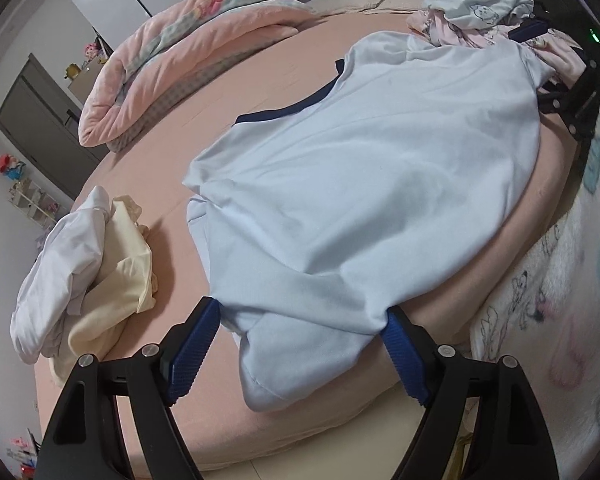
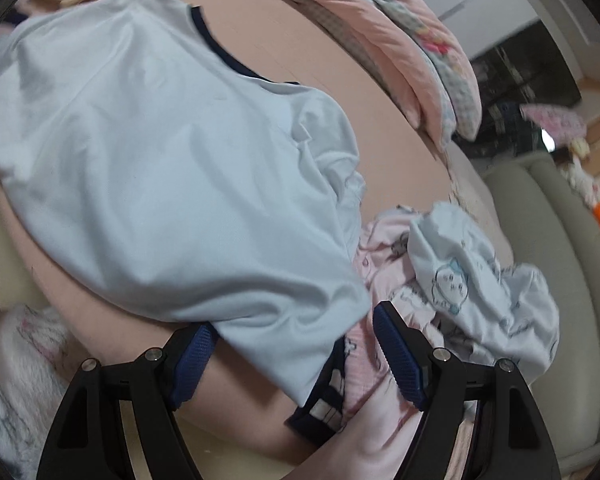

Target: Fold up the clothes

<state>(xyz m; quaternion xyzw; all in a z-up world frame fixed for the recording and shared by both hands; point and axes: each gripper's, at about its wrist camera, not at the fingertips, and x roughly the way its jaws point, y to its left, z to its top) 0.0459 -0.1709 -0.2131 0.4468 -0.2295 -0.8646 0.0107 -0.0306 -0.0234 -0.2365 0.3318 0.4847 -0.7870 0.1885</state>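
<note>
One pale-blue shirt (image 1: 364, 184) of smooth knit (navy trim at its neckline) lies spread on the pink bed sheet (image 1: 236, 92), its hem corners lying between the wide-apart ribbed blue jaws of the left gripper (image 1: 304, 320) and right gripper (image 2: 296, 324), crumpled printed clothes (image 2: 472, 280) beside it.

One light blue shirt (image 1: 360, 200), two tongs (image 1: 304, 332) (image 2: 292, 332), one folded quilt (image 1: 188, 64), two clothes heaps (image 1: 88, 272) (image 1: 488, 4).
</note>
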